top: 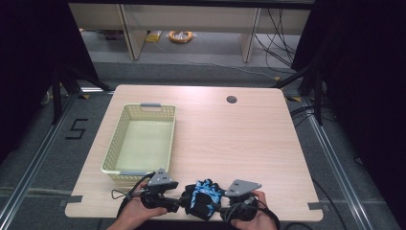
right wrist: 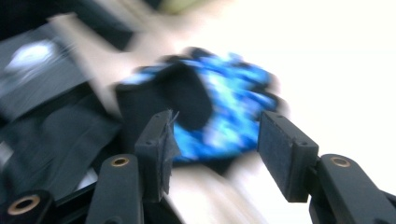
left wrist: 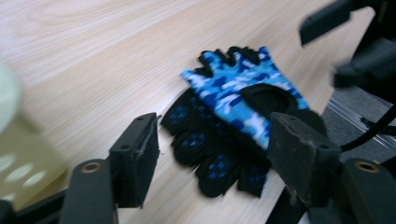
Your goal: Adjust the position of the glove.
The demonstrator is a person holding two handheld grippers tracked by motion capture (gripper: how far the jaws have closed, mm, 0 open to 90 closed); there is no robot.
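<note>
1. A pair of blue-and-black gloves (top: 205, 195) lies at the near edge of a wooden table (top: 230, 139), between two hand-held grippers.
2. The left gripper (left wrist: 215, 154) stands with its jaws spread; the lower, black-palmed glove (left wrist: 210, 154) lies between and beyond the pads, with no pad pressing on it.
3. The right gripper (right wrist: 212, 149) has its jaws apart too. The blue camouflage glove (right wrist: 219, 112) sits just past them, blurred, and no pad bears on it.
4. In the left gripper view the blue glove lies across the black one, finger openings pointing away over the table.
5. A pale yellow basket (top: 117, 143) stands on the table's left half, well apart from the gloves.
6. The person's hands (top: 136, 213) hold both grippers at the bottom of the high view.
</note>
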